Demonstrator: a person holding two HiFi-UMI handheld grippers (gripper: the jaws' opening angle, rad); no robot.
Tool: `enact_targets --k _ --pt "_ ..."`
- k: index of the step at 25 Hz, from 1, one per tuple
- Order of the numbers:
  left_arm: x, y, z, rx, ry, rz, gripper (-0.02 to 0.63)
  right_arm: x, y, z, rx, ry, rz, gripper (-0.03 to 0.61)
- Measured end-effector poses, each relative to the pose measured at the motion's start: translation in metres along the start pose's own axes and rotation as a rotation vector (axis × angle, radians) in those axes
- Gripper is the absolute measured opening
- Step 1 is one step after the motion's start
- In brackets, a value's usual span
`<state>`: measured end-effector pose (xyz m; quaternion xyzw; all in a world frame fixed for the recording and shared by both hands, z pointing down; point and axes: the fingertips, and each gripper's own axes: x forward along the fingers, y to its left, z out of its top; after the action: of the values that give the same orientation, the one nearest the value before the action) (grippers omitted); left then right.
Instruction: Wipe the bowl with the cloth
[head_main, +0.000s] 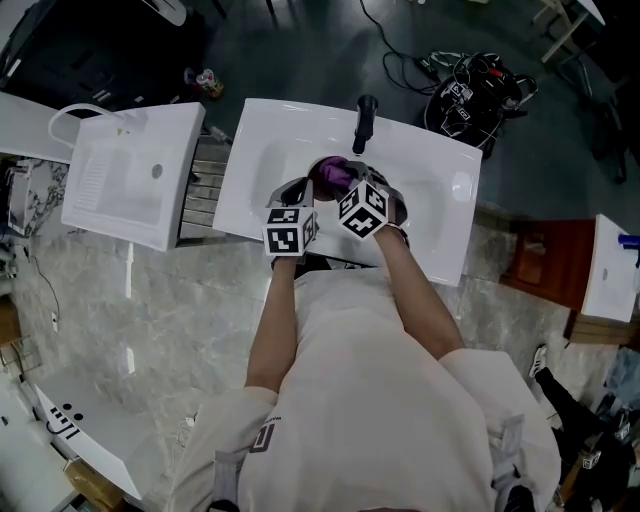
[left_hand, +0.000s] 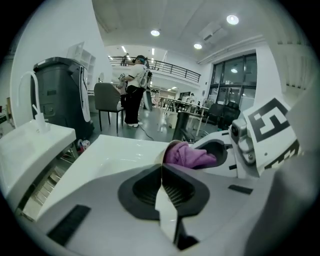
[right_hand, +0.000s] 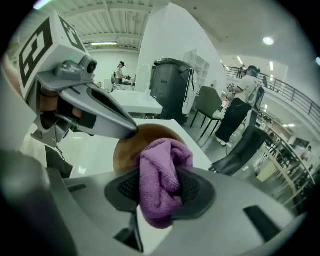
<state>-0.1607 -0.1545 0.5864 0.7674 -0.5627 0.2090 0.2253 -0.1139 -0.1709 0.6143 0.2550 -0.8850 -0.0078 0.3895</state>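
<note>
Squeezing crumpled purple cloth (right_hand: 159, 175) are right gripper (right_hand: 160, 189) jaws; left gripper (left_hand: 162, 189) jaws pinch brown bowl (right_hand: 125, 150) rim.

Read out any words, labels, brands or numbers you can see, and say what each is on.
Nothing reads clearly.
White panel, dark marks: too small to read.
Person's shorts, small print: too blurred.
Left gripper and right gripper cubes: square markers only, no letters.
Bowl, cloth: none.

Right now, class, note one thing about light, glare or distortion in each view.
Head view: even light, sharp, a small glare patch on the white sink. Left gripper view: fisheye curve, black corners, bright ceiling lamps. Right gripper view: same curve; the cloth is crisp, the bowl behind it dim.
</note>
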Motion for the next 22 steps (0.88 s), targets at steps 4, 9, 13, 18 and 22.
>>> enact_targets --k 4,9,13,18,22 --pt "-0.008 0.010 0.011 0.019 -0.051 0.058 0.011 0.003 0.010 0.003 -0.075 0.020 0.019 0.129" --pt "-0.012 0.017 0.016 -0.024 -0.078 0.074 0.011 0.006 0.030 0.005 -0.161 0.044 0.077 0.127" --pt "-0.011 0.014 0.016 -0.045 -0.073 0.034 0.011 0.006 0.044 0.015 -0.204 0.023 0.128 0.124" --pt "-0.004 -0.005 0.011 -0.024 -0.031 -0.045 0.011 0.001 0.035 0.023 -0.191 -0.017 0.090 0.124" --pt "-0.002 -0.012 0.012 0.070 -0.006 -0.039 0.011 -0.004 0.012 0.027 -0.118 -0.057 0.015 0.124"
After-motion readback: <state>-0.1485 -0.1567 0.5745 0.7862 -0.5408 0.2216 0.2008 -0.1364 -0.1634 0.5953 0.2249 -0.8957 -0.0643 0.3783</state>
